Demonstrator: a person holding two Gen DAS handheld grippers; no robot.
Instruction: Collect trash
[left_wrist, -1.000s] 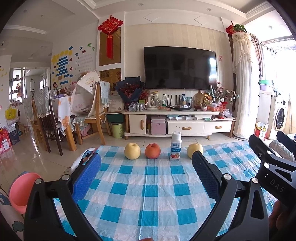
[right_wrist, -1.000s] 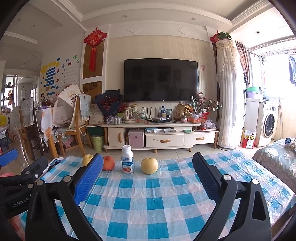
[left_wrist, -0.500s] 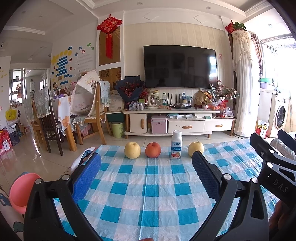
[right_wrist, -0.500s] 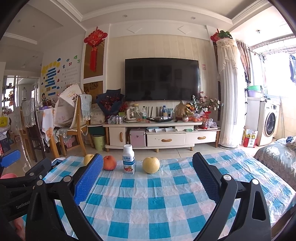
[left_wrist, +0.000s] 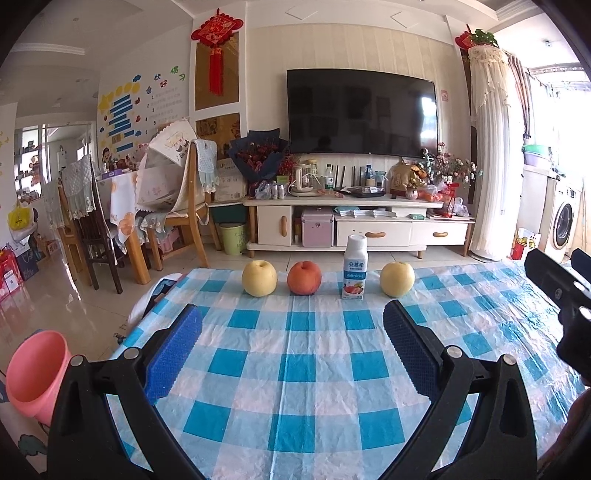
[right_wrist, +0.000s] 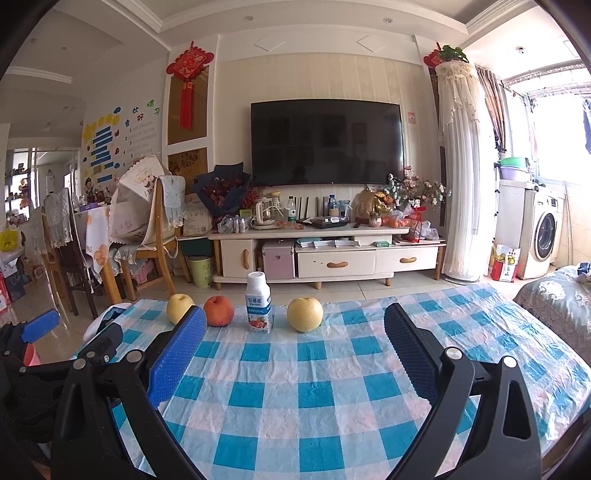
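Hovering over a table draped in a blue-and-white checked plastic cloth, the left gripper with black arms and blue ribbed pads is holding its jaws spread wide, nothing between them. The right gripper, of the same build, is likewise gaping wide and gripping nothing, and is showing at the right edge of the left wrist view.

Standing upright along the far edge of the cloth is a small white plastic drink bottle with a blue label and a white cap, well apart from both sets of pads. Sitting in the same row are a pale yellow round pear at far left, a red-orange peach just left of the bottle, and a second yellow pear to the bottle's right; none of the four is touching its neighbour.

Off the table's near left corner, a pink plastic bin is resting low beside the cloth, its mouth facing up and to the right. Beyond the table, a white low cabinet crowded with bottles and flowers is sitting under a dark wall-mounted television.
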